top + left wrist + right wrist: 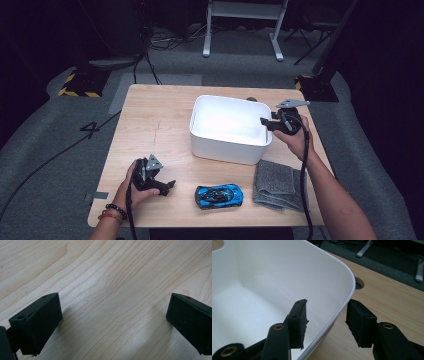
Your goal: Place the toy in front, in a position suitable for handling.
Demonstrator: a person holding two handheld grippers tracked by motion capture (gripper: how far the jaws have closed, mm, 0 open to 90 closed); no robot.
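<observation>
A white plastic bin (225, 145) stands on the wooden table (150, 125), right of centre. My right gripper (265, 122) straddles its right wall. In the right gripper view one jaw is inside the bin (262, 277) and the other outside, with the rim between them and a gap still showing at the inner pad, so my right gripper (327, 315) is open. A blue toy car (219, 195) lies near the front edge. My left gripper (167, 187) rests low on the table left of the car, its jaws wide open over bare wood (113, 320).
A folded grey cloth (277, 184) lies at the front right, just below the bin and right of the car. A round cable hole (359, 284) sits in the table behind the bin's far right corner. Cables and a frame's legs lie on the floor beyond.
</observation>
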